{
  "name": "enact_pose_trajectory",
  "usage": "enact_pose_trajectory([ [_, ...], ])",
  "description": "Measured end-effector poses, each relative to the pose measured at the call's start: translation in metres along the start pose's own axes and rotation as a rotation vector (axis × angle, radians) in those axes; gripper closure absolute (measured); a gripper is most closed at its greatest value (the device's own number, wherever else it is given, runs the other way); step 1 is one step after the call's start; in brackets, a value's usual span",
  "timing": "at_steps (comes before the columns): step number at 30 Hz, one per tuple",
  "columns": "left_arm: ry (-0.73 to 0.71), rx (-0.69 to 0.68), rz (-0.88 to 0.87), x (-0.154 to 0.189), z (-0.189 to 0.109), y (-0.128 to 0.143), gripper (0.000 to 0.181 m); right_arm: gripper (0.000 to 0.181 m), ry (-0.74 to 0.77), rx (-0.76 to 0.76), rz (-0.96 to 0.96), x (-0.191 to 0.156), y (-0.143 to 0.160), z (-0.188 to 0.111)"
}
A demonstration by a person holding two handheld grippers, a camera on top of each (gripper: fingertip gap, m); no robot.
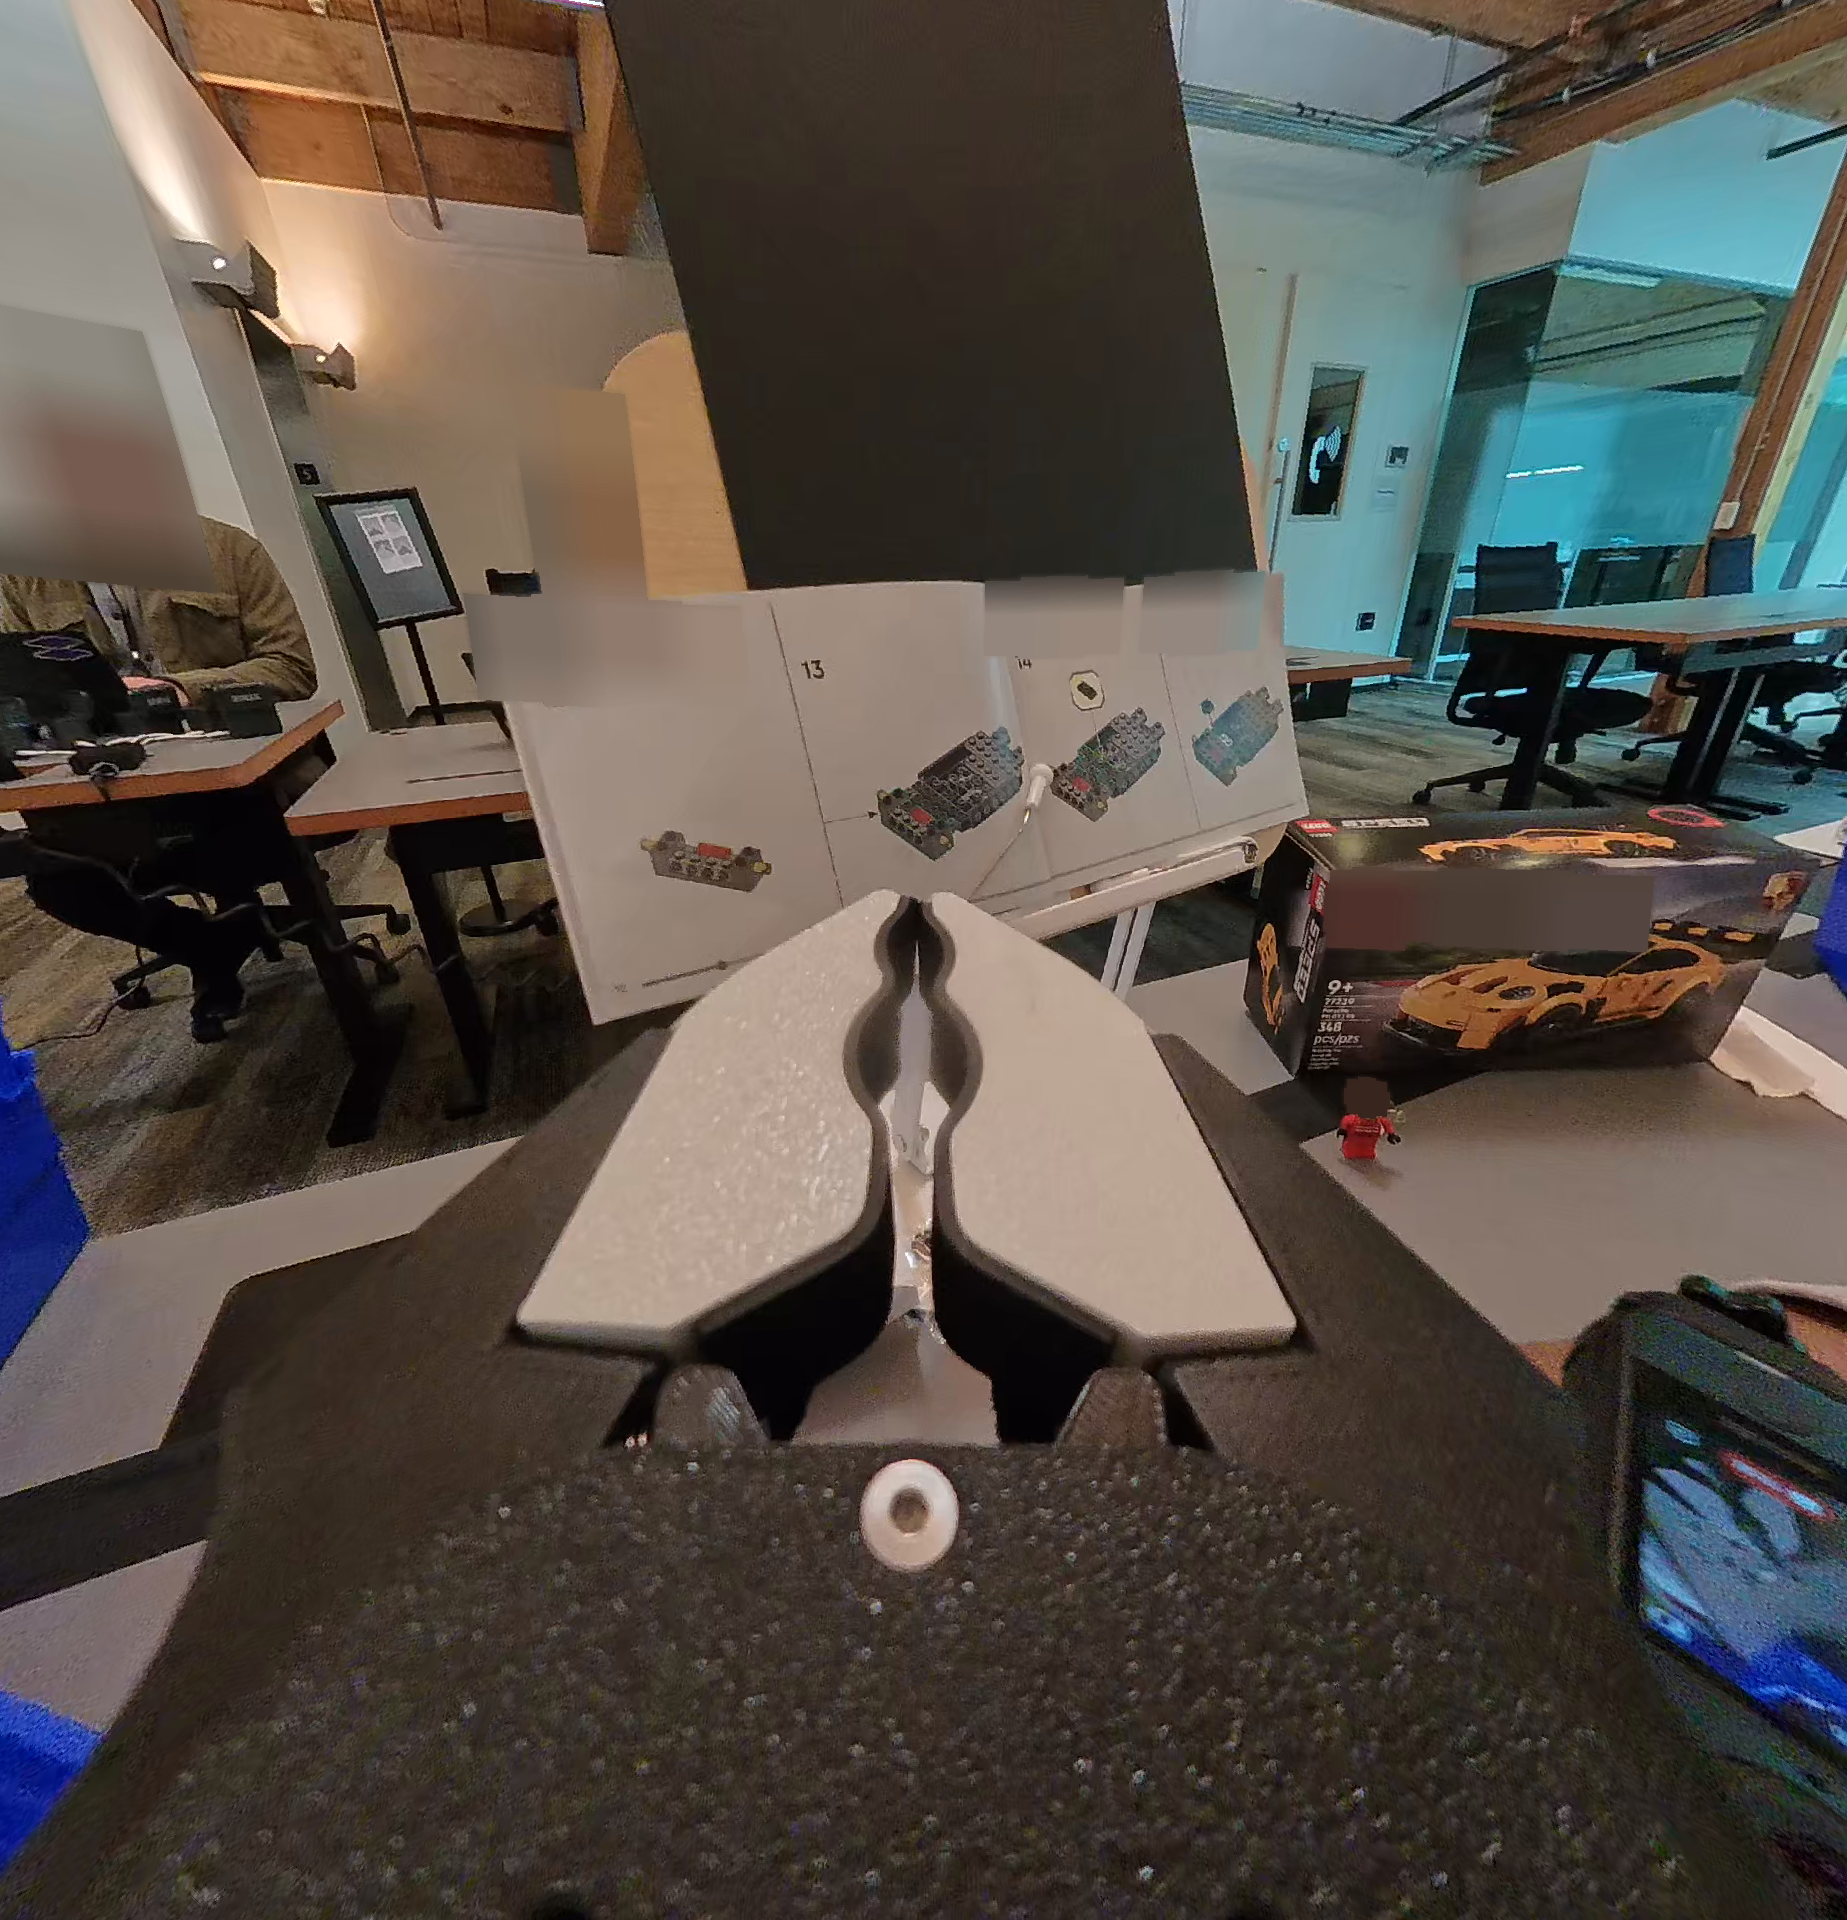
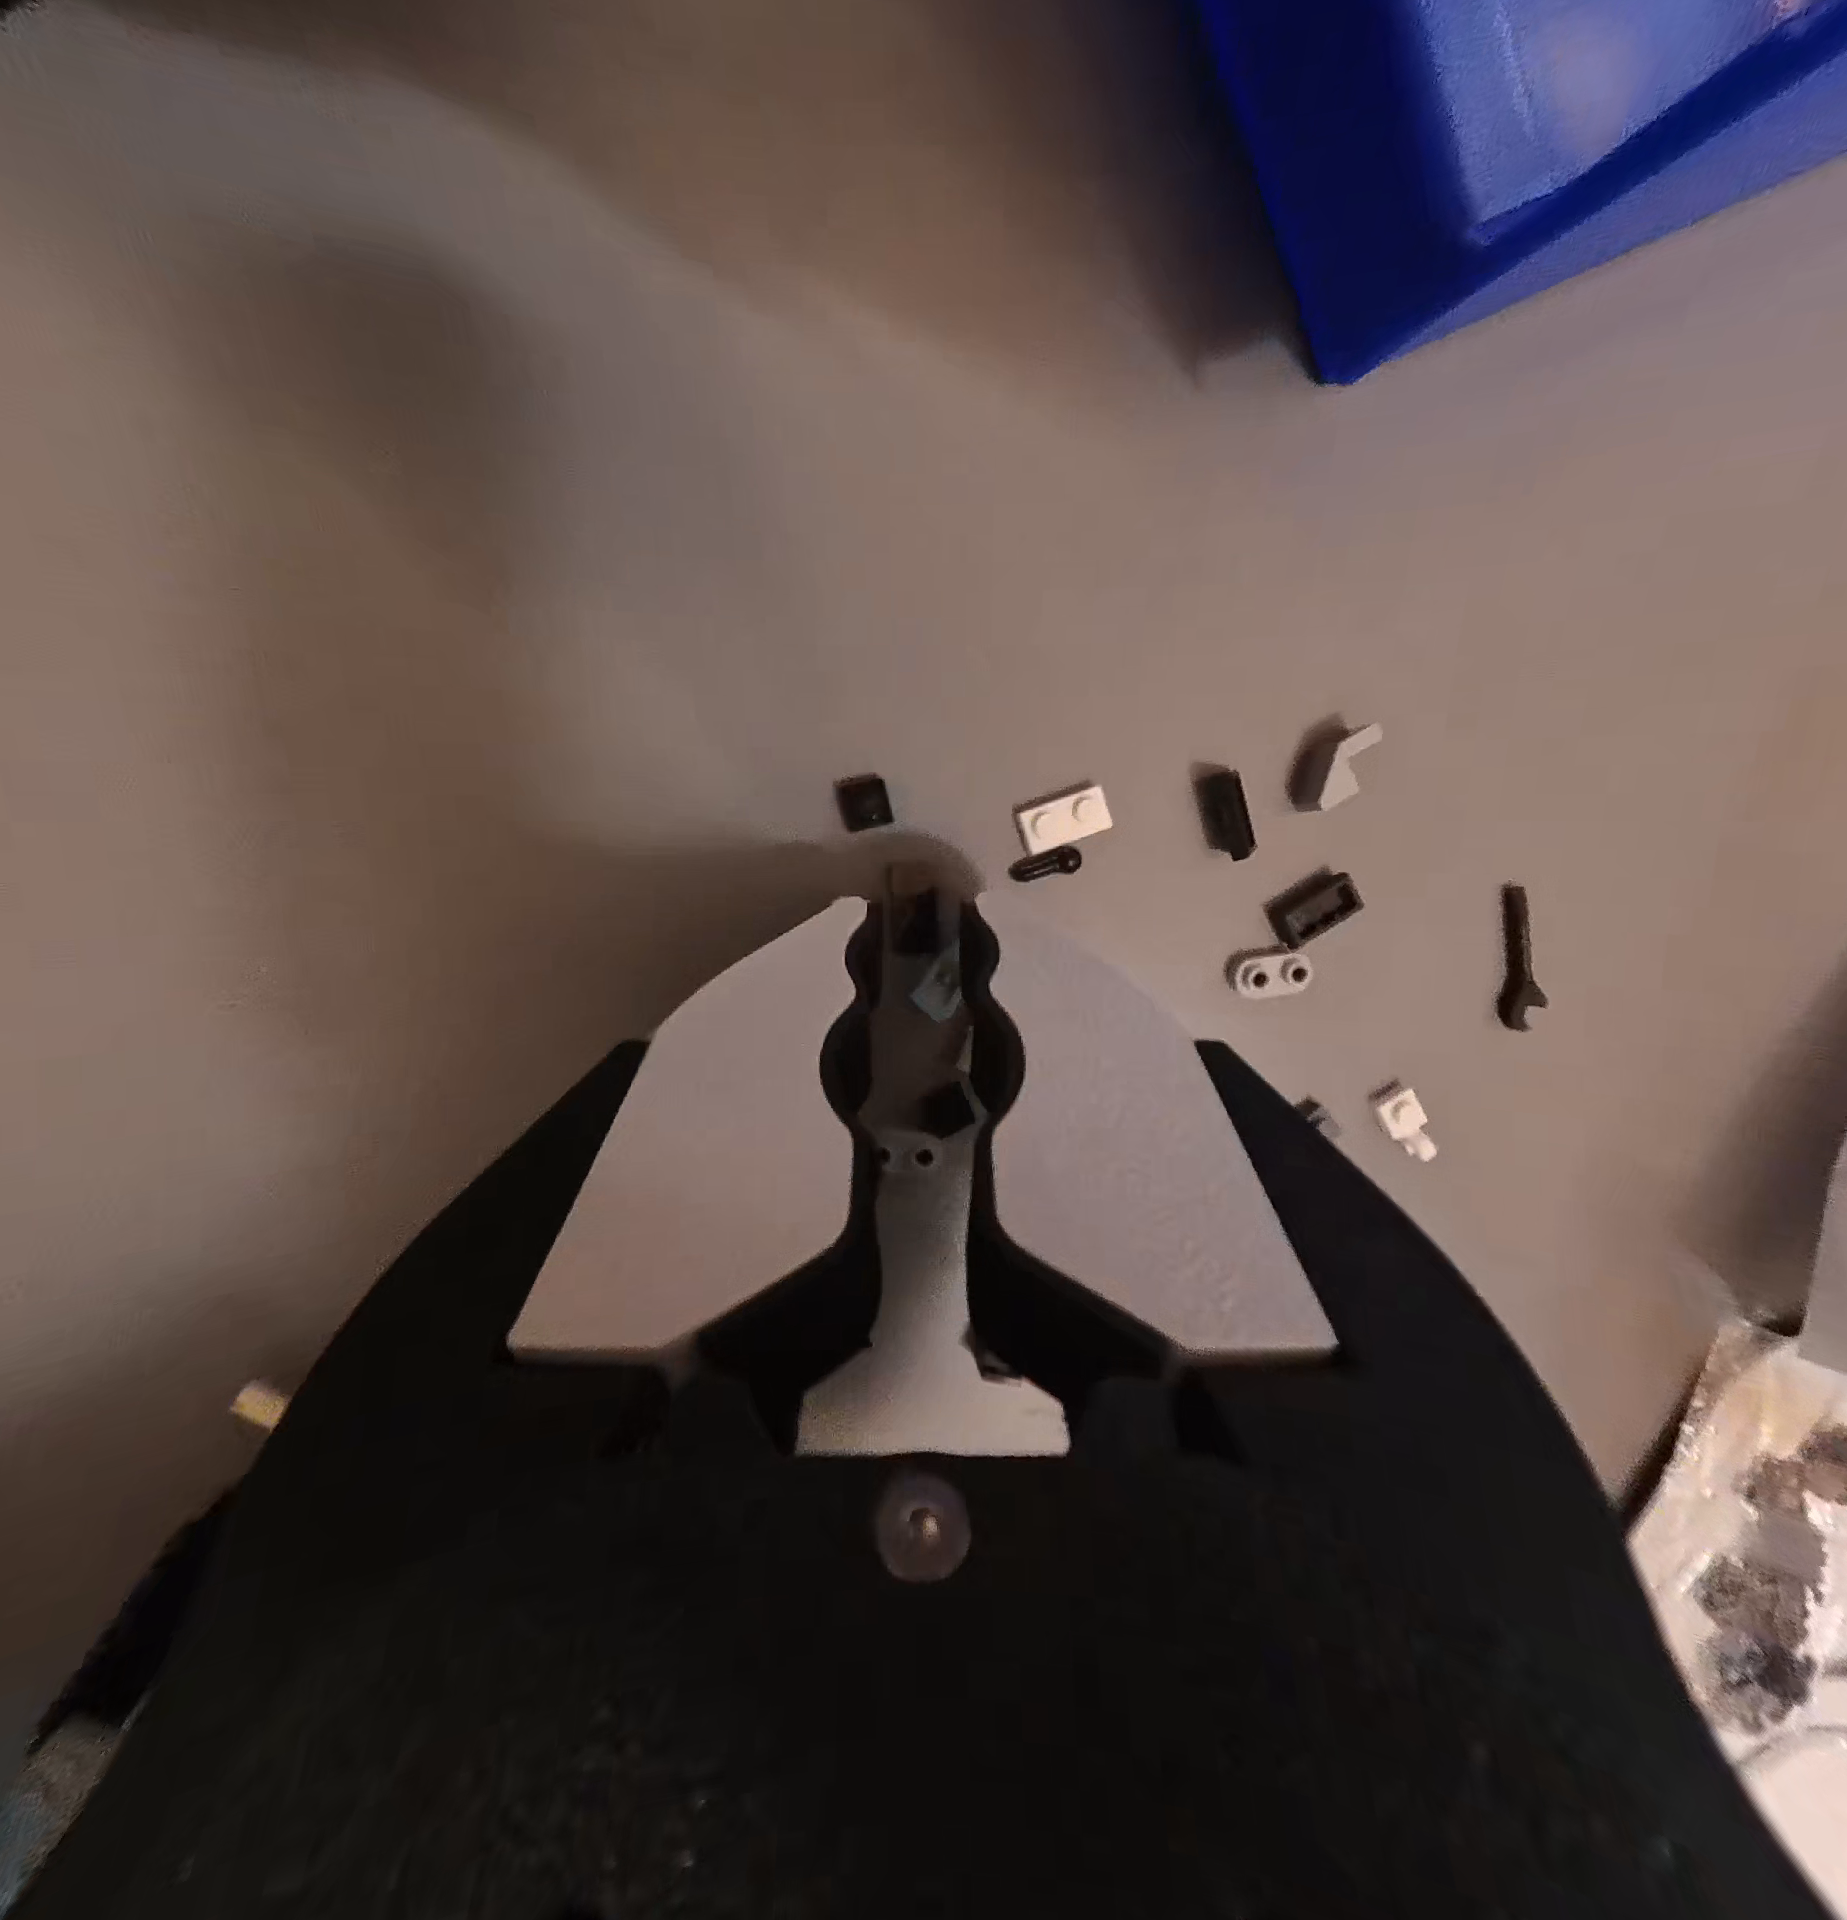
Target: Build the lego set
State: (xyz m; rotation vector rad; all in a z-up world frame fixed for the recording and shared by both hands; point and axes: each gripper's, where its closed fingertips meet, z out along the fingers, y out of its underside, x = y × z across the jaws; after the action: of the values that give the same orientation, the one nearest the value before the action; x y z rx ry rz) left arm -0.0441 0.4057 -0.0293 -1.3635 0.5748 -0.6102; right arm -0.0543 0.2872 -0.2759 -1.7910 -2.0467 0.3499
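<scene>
Helper: Jaws first. What are yours doing?

Me: My left gripper [image 1: 919, 916] is pressed together with nothing in it. My right gripper [image 2: 914, 902] has a thin gap. A small dark piece [image 2: 908, 925] sits at its tips, but it is too blurry to tell if I am pinching it.

Helper: Where are the lego bits?

Me: Loose on the grey table [image 2: 483, 623], under my right jaws and just past them. A white flat piece [image 2: 1066, 821] and a black square piece [image 2: 863, 802] lie near the tips. A bag of parts [image 2: 1760, 1558] is off to the side.

Helper: What could go wrong?

Me: The bits are tiny and close together. If I squeeze crooked, one could pop out and skid away. I could bump its neighbours too, or grab the wrong one.

Helper: And farther off?

Me: A little red figure [image 1: 1366, 1132] stands by the car box [image 1: 1521, 935]. A wide swing could knock it over. Behind is the open booklet [image 1: 794, 779] on its stand. A push might tip it.
</scene>
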Motion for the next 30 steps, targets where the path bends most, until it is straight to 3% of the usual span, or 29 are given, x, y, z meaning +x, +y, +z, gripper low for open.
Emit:
enact_pose_trajectory([
  [9, -0.005, 0.004, -0.018, -0.006, -0.003, -0.001, 0.181, 0.174, -0.125, 0.002, 0.03, -0.01, -0.003, -0.001],
  [13, 0.002, 0.002, -0.006, -0.004, -0.003, -0.001, 0.181, 0.174, -0.05, 0.116, 0.08, -0.031, 0.002, -0.051],
  [18, 0.037, -0.017, -0.015, 0.008, 0.002, 0.004, 0.181, 0.174, 0.046, -0.001, 0.219, -0.077, 0.088, -0.103],
  [23, 0.097, -0.049, 0.036, 0.04, 0.011, 0.012, 0.181, 0.174, 0.124, -0.083, 0.417, -0.104, 0.174, -0.122],
  [30, 0.189, -0.114, 0.155, 0.088, 0.016, 0.031, 0.181, 0.174, 0.151, -0.107, 0.468, -0.097, 0.209, -0.117],
])
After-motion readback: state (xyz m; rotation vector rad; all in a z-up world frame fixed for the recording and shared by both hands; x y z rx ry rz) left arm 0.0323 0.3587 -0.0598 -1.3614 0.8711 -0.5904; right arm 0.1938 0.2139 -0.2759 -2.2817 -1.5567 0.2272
